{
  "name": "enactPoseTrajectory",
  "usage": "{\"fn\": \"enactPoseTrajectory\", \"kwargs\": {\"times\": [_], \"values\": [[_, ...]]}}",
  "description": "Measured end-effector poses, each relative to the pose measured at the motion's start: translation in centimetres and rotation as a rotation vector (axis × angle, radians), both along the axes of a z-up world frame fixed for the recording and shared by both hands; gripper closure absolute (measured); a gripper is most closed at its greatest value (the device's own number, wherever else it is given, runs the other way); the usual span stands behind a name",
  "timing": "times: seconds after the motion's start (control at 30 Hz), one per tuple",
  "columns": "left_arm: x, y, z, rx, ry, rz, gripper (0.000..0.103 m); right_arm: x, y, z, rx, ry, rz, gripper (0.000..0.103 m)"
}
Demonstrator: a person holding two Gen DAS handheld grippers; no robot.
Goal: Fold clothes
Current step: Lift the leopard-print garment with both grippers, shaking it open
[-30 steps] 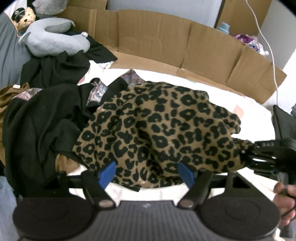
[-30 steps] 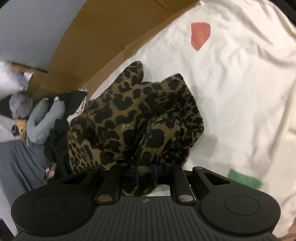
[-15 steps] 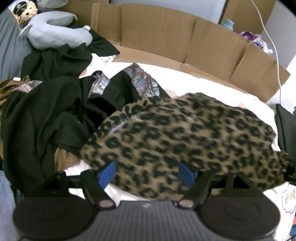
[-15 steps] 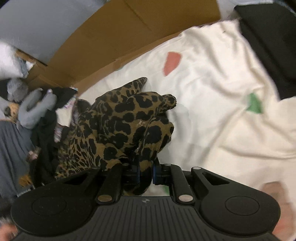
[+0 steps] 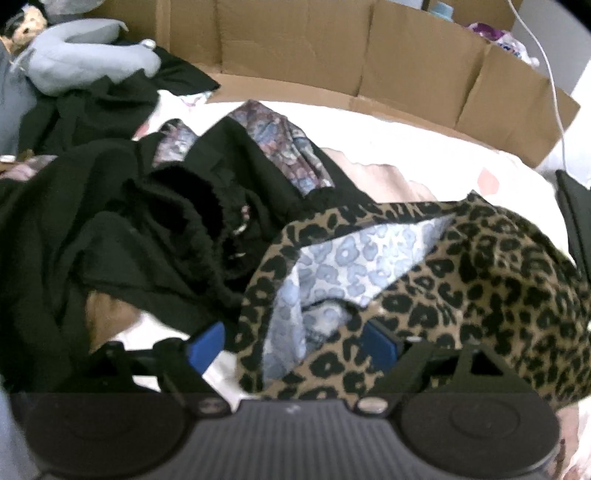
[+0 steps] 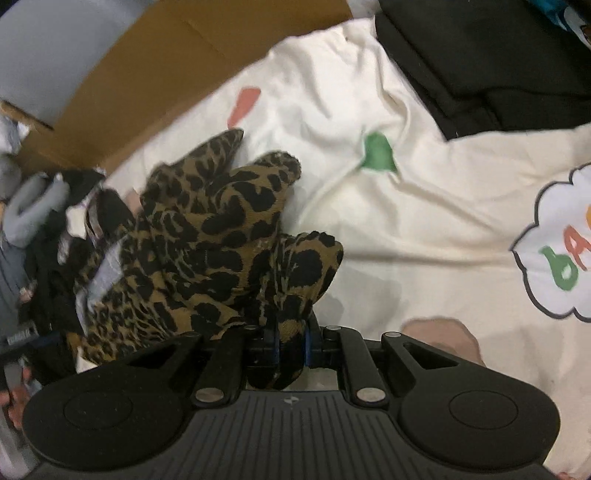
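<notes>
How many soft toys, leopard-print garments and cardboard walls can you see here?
Soft toys: 2, a grey plush and a small bear.
Leopard-print garment: 1.
Cardboard wall: 1.
Total: 4.

garment [image 5: 480, 273]: tan, black leopard spots | sheet [image 6: 424, 206]: cream | pile [image 5: 110, 229]: black

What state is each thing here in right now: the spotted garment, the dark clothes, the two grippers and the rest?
Leopard-print garment: bunched, one end pinched, pale lining showing.
Right gripper: shut on the leopard-print garment.
Left gripper: jaws opening, garment edge lying between them, not pinched.
Black clothes pile: crumpled, unfolded.
Folded black garment: flat on the cream sheet.
Cream sheet: wrinkled.
Cardboard: standing along the far edge.
</notes>
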State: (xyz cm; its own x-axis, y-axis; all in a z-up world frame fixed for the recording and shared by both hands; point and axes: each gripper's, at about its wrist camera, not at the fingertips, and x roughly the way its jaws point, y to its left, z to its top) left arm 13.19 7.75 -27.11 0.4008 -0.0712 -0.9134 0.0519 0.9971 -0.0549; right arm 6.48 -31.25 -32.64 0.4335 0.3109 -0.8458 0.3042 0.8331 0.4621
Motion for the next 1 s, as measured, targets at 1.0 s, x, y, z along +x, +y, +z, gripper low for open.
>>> {"fn": "enactPoseTrajectory", "kwargs": {"times": [1.0], "values": [[8.0,-8.3,-5.6,-0.102,-0.072,-0.457,0.023,-1.3,-5.3,0.7,-0.150,-0.036,-0.037,0.093]]}}
